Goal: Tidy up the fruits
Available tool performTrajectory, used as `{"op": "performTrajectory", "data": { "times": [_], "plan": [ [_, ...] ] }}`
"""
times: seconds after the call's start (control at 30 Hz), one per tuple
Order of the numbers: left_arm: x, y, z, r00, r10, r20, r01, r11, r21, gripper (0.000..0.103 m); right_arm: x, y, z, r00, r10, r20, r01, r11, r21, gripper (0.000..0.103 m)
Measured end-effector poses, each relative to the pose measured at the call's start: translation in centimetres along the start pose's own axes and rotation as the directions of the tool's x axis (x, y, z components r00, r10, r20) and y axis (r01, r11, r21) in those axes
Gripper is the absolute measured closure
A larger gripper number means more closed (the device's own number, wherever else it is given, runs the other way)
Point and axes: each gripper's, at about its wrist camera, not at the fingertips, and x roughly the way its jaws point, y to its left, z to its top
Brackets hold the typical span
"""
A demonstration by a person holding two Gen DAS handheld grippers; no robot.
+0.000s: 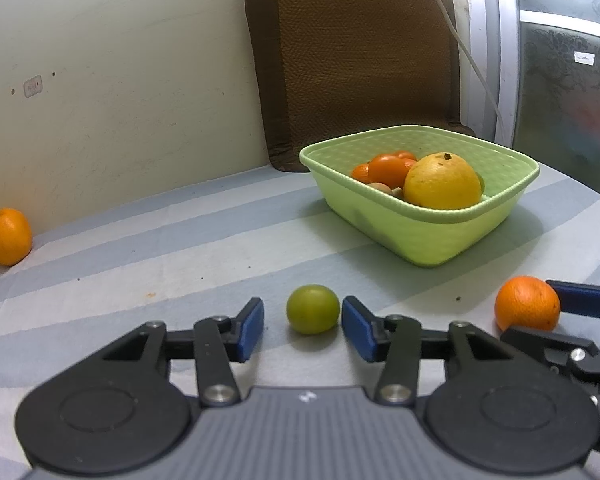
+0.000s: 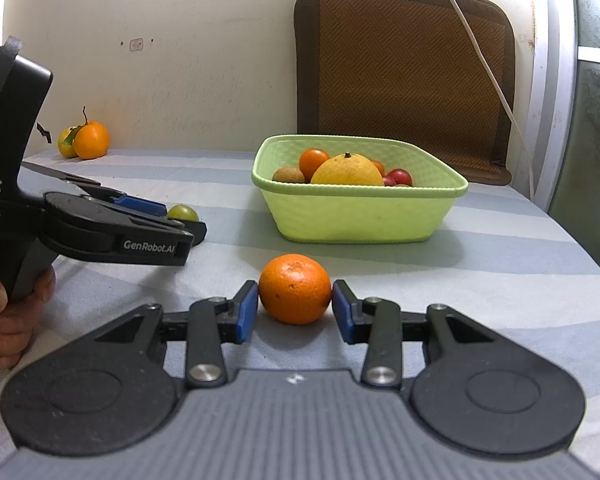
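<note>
while the left hand-held gripper [image 1: 303, 322] stands apart round the green fruit [image 1: 312, 309] | right hand-held gripper [image 2: 294, 307] clamps mandarin [image 2: 294, 289], stem-dimple up

1. Your left wrist camera sits low over the striped tablecloth [image 1: 139, 240], looking forward and slightly down along the left gripper [image 1: 303, 322], close to a small green fruit [image 1: 312, 309] lying between its fingers.
2. Your right wrist camera looks the same way along the right gripper [image 2: 294, 307], close on a mandarin [image 2: 294, 289].
3. Both face the cream wall [image 1: 119, 80] and the brown woven mat [image 1: 356, 52] leaning against it.
4. They share the green basket [image 1: 428, 236] of fruit (mid-distance in each), the two fruits by the wall, and each other's gripper: yours on the right shows at the left view's right edge.
</note>
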Motion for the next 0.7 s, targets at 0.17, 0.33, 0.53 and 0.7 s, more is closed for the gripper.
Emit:
{"op": "performTrajectory", "data": {
  "times": [0.17, 0.33, 0.53, 0.7],
  "plan": [
    [0.08, -0.03, 0.03, 1.000, 0.001, 0.002, -0.001, 1.000, 0.007, 0.057, 0.00, 0.00, 0.00, 1.000, 0.000, 0.001, 0.000, 1.000, 0.000, 0.059],
    [0.10, -0.07, 0.05, 1.000, 0.001, 0.003, -0.001, 1.000, 0.008, 0.056, -0.03, 0.00, 0.00, 1.000, 0.000, 0.002, 0.000, 1.000, 0.001, 0.059],
    [0.14, -0.09, 0.02, 1.000, 0.000, 0.004, 0.000, 1.000, 0.008, 0.055, -0.11, 0.03, 0.05, 1.000, 0.001, 0.004, -0.001, 1.000, 0.003, 0.059],
    [0.08, -0.17, -0.01, 1.000, -0.002, 0.006, 0.002, 1.000, 0.008, 0.055, -0.17, 0.06, 0.07, 1.000, 0.002, 0.006, -0.002, 1.000, 0.004, 0.059]
  ]
}}
